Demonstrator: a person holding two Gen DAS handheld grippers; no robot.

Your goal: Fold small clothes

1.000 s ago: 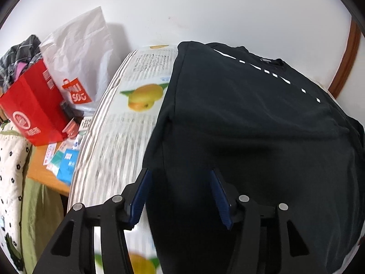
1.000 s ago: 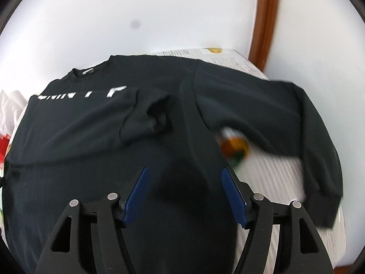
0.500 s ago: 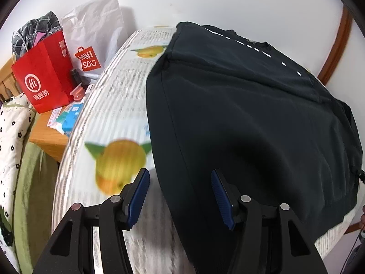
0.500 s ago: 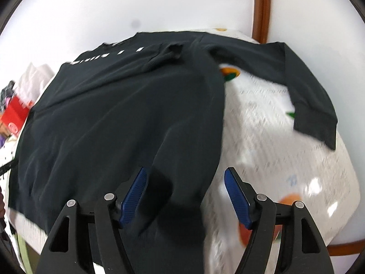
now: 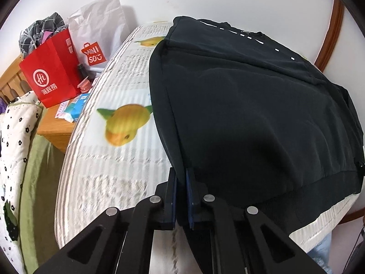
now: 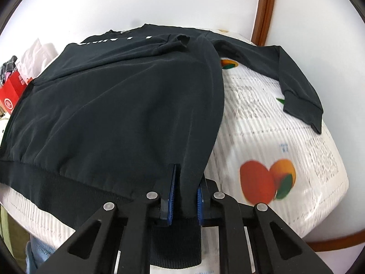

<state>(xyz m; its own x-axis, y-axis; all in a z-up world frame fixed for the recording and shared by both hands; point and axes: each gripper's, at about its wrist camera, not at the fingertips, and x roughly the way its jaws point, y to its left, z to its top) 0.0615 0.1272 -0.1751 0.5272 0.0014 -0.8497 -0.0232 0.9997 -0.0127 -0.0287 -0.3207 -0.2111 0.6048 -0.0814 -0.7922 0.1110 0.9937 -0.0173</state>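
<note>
Left wrist view: the left hand-held gripper (image 5: 181, 196) is clamped narrow on the near left hem corner of the black sweatshirt (image 5: 251, 105). The garment lies spread on a fruit-print bed cover (image 5: 109, 159). Beside the bed, a wooden nightstand (image 5: 57, 132) carries a red paper bag (image 5: 50, 75) and a white MINISO bag (image 5: 95, 43).

Right wrist view: the right hand-held gripper (image 6: 184, 196) is clamped narrow on the near right hem corner of the black sweatshirt (image 6: 118, 105). 1 sleeve (image 6: 289, 77) extends right across the bed cover (image 6: 273, 141); the other sleeve (image 6: 141, 48) is folded over the chest.
</note>
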